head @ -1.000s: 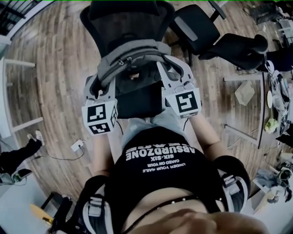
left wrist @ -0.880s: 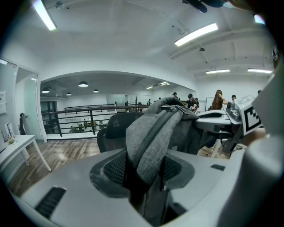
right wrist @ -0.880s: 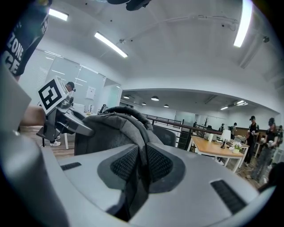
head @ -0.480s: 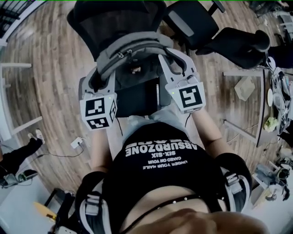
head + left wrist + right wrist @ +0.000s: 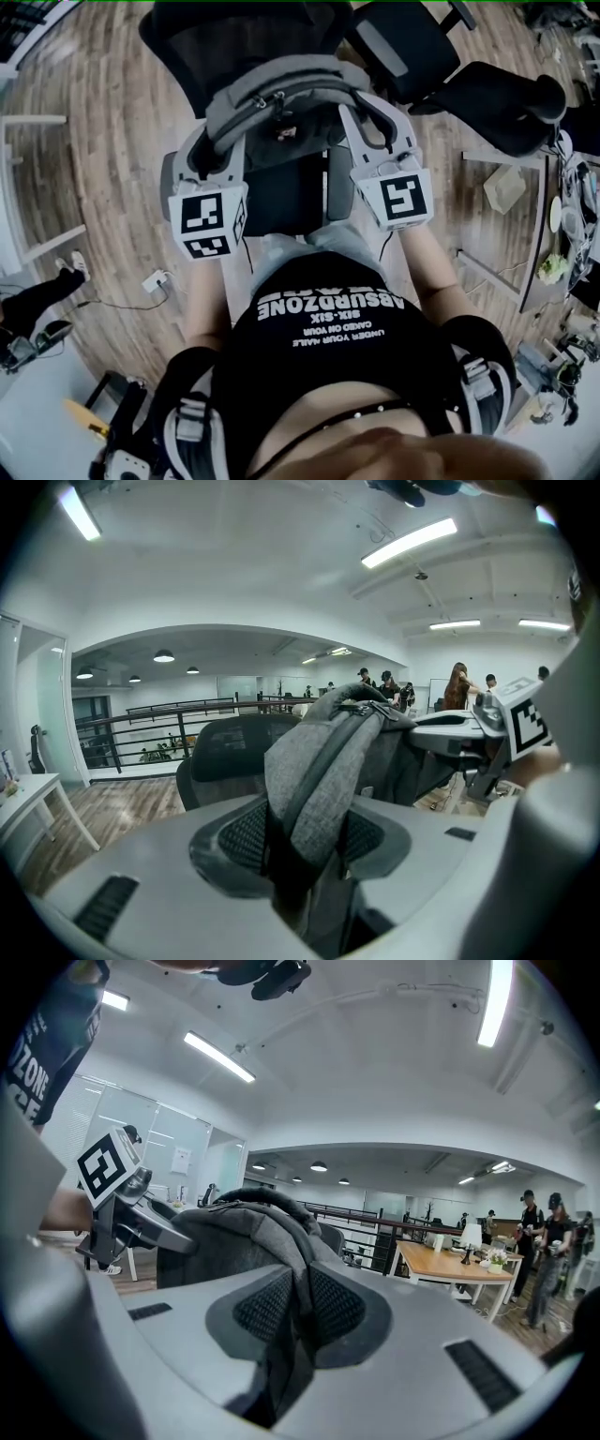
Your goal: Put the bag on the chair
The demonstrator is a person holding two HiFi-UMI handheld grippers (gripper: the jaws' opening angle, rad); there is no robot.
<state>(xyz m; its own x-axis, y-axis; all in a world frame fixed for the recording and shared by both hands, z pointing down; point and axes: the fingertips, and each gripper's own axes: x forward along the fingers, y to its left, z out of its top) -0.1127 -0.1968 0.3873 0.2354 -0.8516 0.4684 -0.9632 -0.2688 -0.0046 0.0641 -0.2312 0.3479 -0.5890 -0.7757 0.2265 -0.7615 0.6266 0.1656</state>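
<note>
Your left gripper [image 5: 200, 167] has its jaws clamped on a thick grey fold of the bag [image 5: 281, 94], at the bag's 8 o'clock. Your right gripper [image 5: 373, 131] has its jaws pinched narrower on a thin edge at the bag's 4 o'clock. The bag hangs between them at your 12 o'clock, over the black chair [image 5: 281, 199]. You cannot tell whether it touches the seat. A second chair [image 5: 403, 47] stands at 1 o'clock on the wooden floor [image 5: 103, 141].

You've got wood floor [image 5: 103, 141] all round; spare black chairs [image 5: 497, 98] upper right; white power strip [image 5: 155, 280] mid-left; wooden table [image 5: 450, 1265] w/ lamp [image 5: 472, 1237] at right.
</note>
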